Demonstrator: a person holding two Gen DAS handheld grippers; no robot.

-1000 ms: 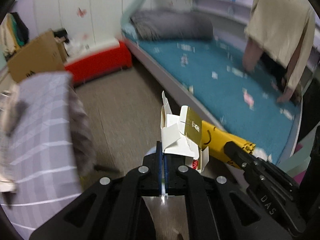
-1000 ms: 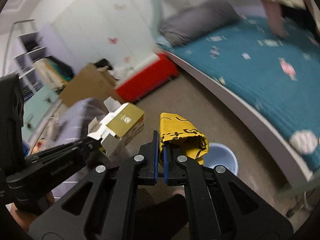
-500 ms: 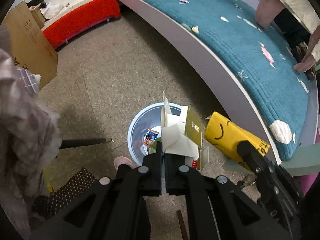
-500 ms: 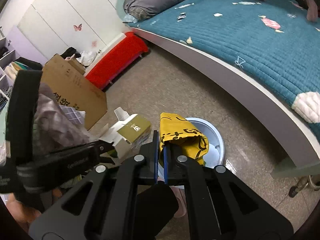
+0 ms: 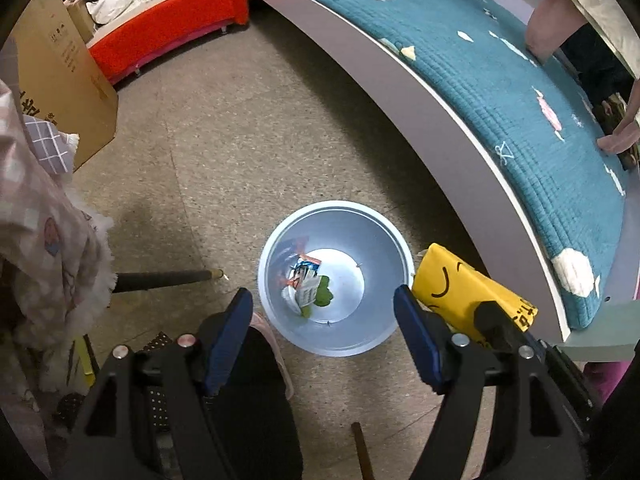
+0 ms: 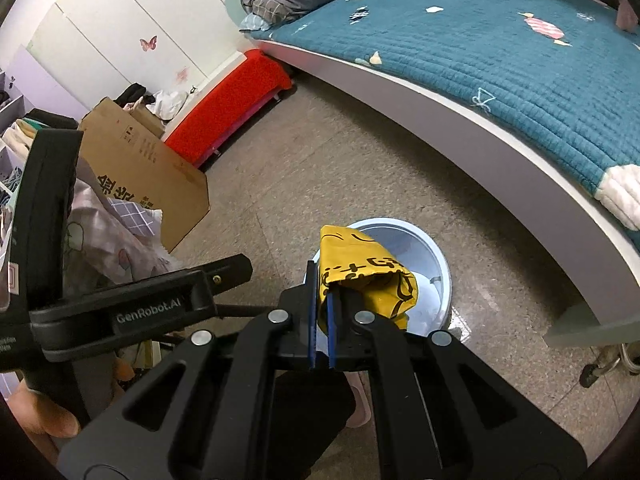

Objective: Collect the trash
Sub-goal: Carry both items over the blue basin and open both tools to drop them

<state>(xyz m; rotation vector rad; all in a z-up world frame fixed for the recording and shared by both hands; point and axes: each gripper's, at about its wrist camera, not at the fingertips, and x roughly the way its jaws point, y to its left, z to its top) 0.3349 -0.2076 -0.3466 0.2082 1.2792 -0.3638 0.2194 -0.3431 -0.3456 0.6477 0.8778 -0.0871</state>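
Left wrist view: the left tongs (image 5: 322, 310) point steeply down over the pale blue bin (image 5: 335, 278) on the floor (image 5: 240, 140). Jaws stand wide and are opening; nothing is between them. The bin holds a few scraps: a printed wrapper (image 5: 304, 280) and a green bit, lying at its near-left bottom. Just right of the bin rim hangs the yellow packet (image 5: 460, 292), pinched by the other tongs. The bed (image 5: 500, 80) with its teal quilt curves along the right; a cardboard box (image 5: 60, 80) and a red bench (image 5: 168, 40) lie far left.

Right wrist view: the right tongs (image 6: 322, 320) are clamped tight on the near edge of the yellow packet (image 6: 364, 272), which stands up over the near-left rim of the bin (image 6: 436, 264). The left tongs' arm (image 6: 140, 308) crosses at left.

Judgement: drop-off step. The left side looks emptied; the right still carries its trash. Next move calls for shifting the packet over the bin mouth, since it sits near the rim, then releasing.
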